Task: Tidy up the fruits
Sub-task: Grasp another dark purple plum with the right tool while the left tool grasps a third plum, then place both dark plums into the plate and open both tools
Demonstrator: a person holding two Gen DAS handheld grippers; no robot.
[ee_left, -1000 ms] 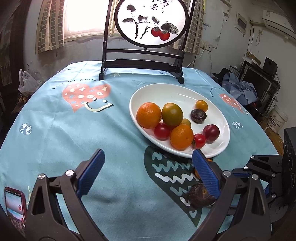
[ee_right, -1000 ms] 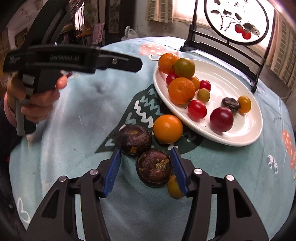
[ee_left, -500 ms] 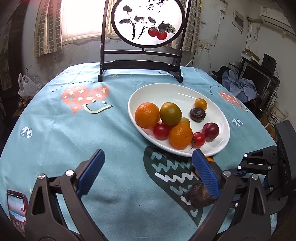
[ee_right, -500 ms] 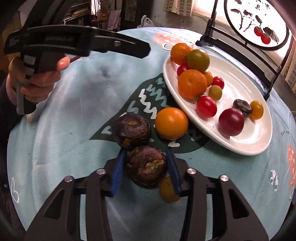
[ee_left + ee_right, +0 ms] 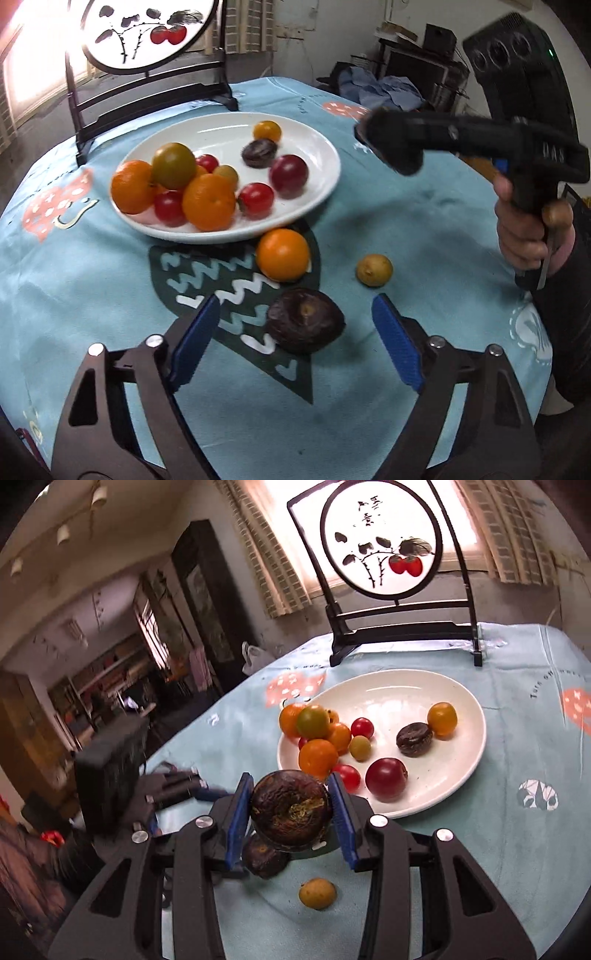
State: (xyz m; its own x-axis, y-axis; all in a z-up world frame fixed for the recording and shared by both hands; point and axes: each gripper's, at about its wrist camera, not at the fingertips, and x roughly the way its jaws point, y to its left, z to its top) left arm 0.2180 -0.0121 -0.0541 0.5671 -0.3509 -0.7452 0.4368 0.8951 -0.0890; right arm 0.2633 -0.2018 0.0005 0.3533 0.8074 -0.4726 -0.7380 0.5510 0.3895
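The right gripper's blue fingers pinch a dark wrinkled fruit, lifted above the cloth near the plate's near rim. The left gripper's fingers are spread and closing, with a second dark fruit lying between them on the cloth, untouched.

An orange sits touching the plate's edge; a small yellow fruit lies apart to its right. The plate holds oranges, a green-orange tomato, red tomatoes, a plum, a small dark fruit and a yellow one, crowded on its left half, with bare white room on the far side.

The round screen behind the plate bears brushed characters, too small to read; curved lettering on the cloth's right edge is not legible. Bare cloth stretches left and right of the plate.
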